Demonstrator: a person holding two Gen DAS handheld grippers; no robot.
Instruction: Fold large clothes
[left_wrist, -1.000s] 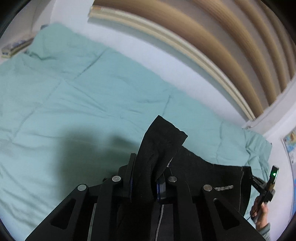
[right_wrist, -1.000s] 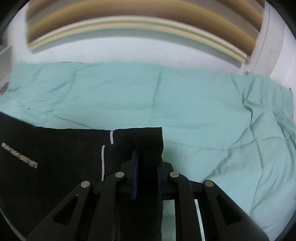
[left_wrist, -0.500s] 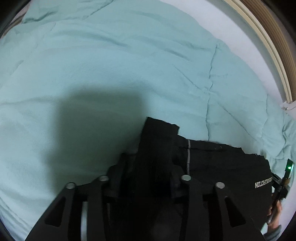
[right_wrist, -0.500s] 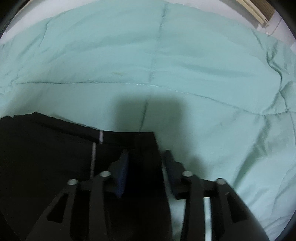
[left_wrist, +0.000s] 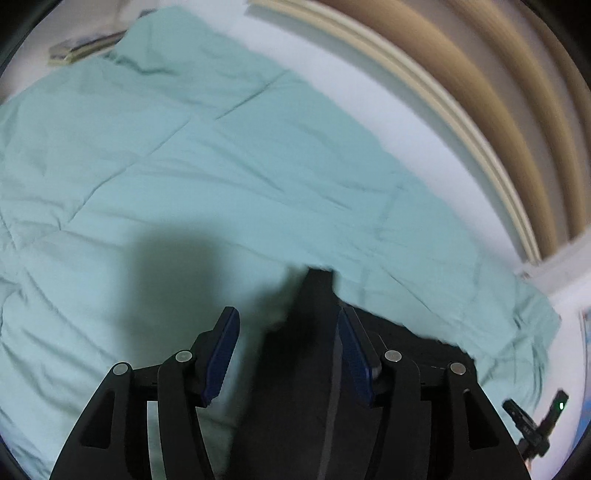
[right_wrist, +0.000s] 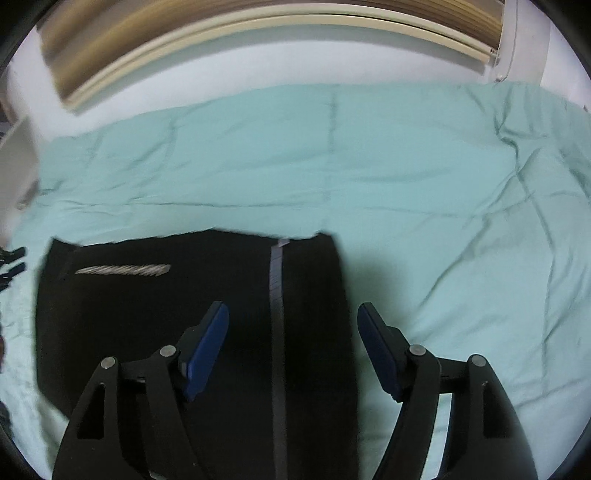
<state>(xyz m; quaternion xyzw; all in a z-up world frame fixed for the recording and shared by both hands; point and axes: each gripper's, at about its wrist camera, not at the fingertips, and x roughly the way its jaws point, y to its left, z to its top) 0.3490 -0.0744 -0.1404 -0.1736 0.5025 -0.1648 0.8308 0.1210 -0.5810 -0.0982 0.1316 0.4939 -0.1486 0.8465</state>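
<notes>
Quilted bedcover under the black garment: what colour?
Pale mint green bedcover, plain, seen best in the right wrist view.

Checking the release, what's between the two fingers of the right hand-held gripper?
In the right wrist view, the right hand-held gripper is open, and the black garment with its gray stripe lies flat between the fingers on the teal comforter.

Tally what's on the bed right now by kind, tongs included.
Black garment with a grey stripe and white lettering, flat on the duvet: 1
Quilted mint-green duvet: 1
Open black tongs with blue pads, left tongs and right tongs: 2
Total: 4
</notes>
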